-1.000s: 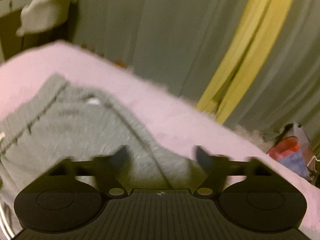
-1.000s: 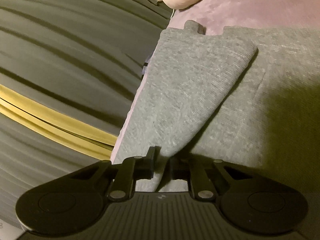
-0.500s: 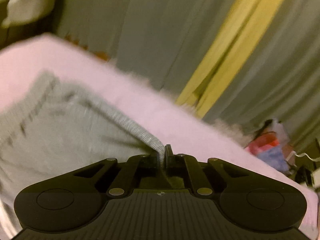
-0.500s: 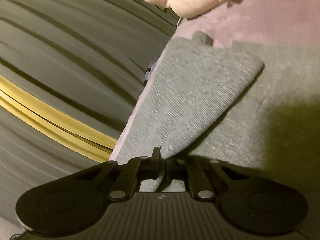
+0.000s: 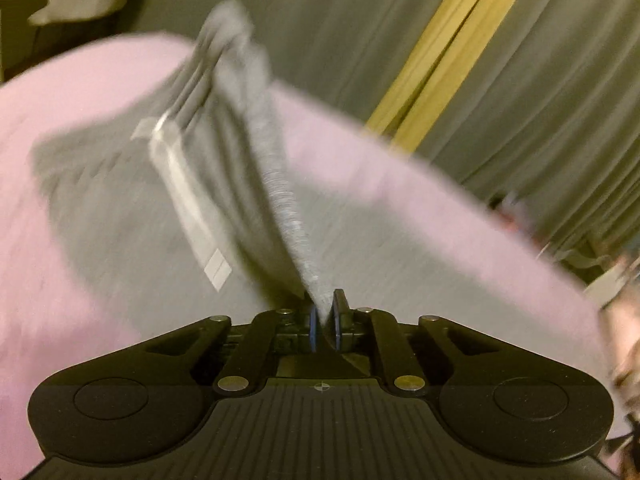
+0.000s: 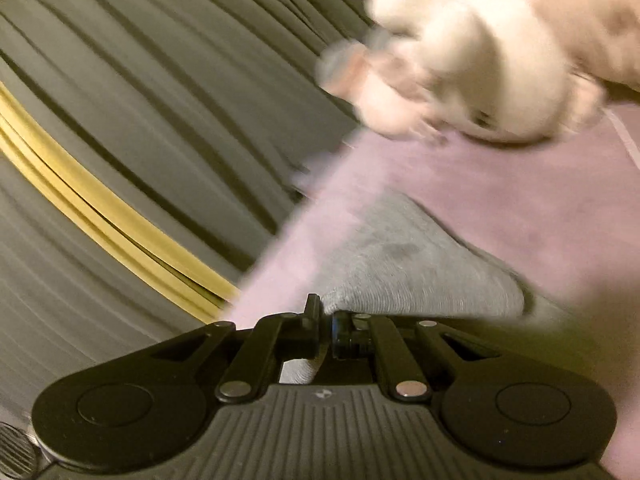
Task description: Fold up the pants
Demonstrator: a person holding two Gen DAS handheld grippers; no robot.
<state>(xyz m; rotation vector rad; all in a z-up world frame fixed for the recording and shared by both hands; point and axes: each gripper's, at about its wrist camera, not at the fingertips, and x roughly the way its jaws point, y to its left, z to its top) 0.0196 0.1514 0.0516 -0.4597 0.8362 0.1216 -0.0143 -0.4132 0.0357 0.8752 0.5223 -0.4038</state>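
Note:
Grey knit pants (image 5: 120,216) lie on a pink bed cover (image 5: 420,216). My left gripper (image 5: 325,312) is shut on a ribbed edge of the pants, and the cloth rises from its jaws in a taut, blurred ridge toward the far side. White labels (image 5: 188,200) on the inner side of the pants show. In the right wrist view my right gripper (image 6: 325,320) is shut on another grey part of the pants (image 6: 408,276), which folds over just ahead of the fingers.
Grey-green curtains (image 5: 360,20) with a yellow stripe (image 5: 452,48) hang beyond the bed's edge. A pale plush toy (image 6: 480,68) lies on the pink cover (image 6: 520,208) at the far side. Blurred clutter (image 5: 608,264) sits off the bed's right end.
The left gripper closed on the pants' edge and swept sideways, lifting the cloth into a raised fold. The right gripper stayed shut on the pants and rose, carrying the cloth toward the plush toy.

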